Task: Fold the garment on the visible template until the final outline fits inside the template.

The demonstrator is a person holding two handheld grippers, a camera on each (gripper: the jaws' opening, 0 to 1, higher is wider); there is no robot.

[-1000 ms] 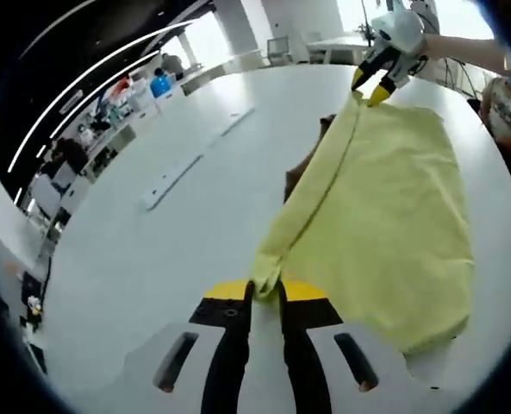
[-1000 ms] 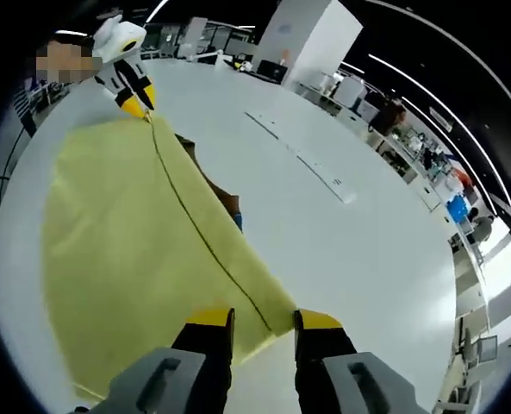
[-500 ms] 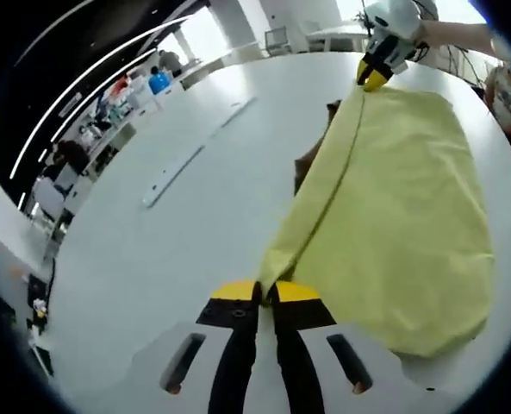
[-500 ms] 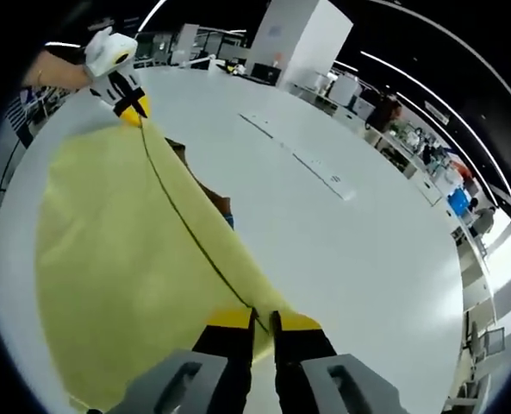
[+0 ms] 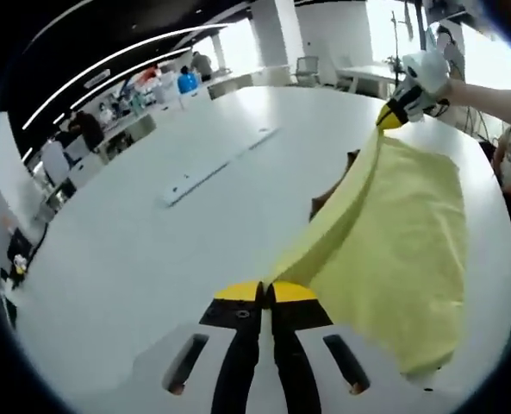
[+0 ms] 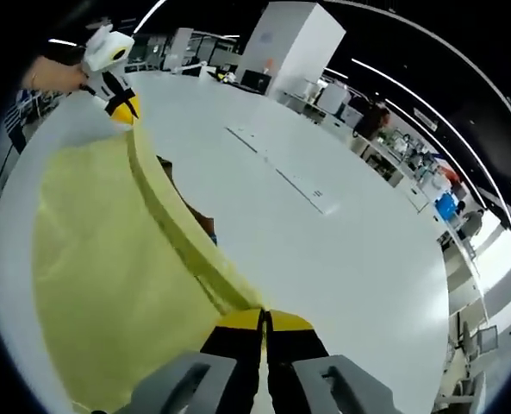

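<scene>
In the left gripper view, the left tongs (image 5: 265, 293), black jaws with yellow tips, are pressed together on one corner of the pale yellow cloth garment (image 5: 401, 233). From that corner the garment's edge rises off the white round surface (image 5: 134, 250) in a taut raised fold and runs away to the far corner, where the right tongs (image 5: 391, 119), white-bodied with yellow tips, pinch it, a person's hand behind them. The rest of the garment drapes down to the right of that fold and lies on the surface. A dark brown patch (image 5: 333, 185) shows beside the lifted edge, too hidden to identify. Farther off, a long pale strip (image 5: 221, 162) lies flat on the surface, well apart from the garment.

In the right gripper view, the right tongs (image 6: 264, 321) are clamped on the near corner of the garment (image 6: 100, 259), whose lifted edge leads away to the left tongs (image 6: 124, 110), closed on the far corner. Beyond the surface (image 6: 341, 259) stand desks and a white pillar (image 6: 294, 43).
</scene>
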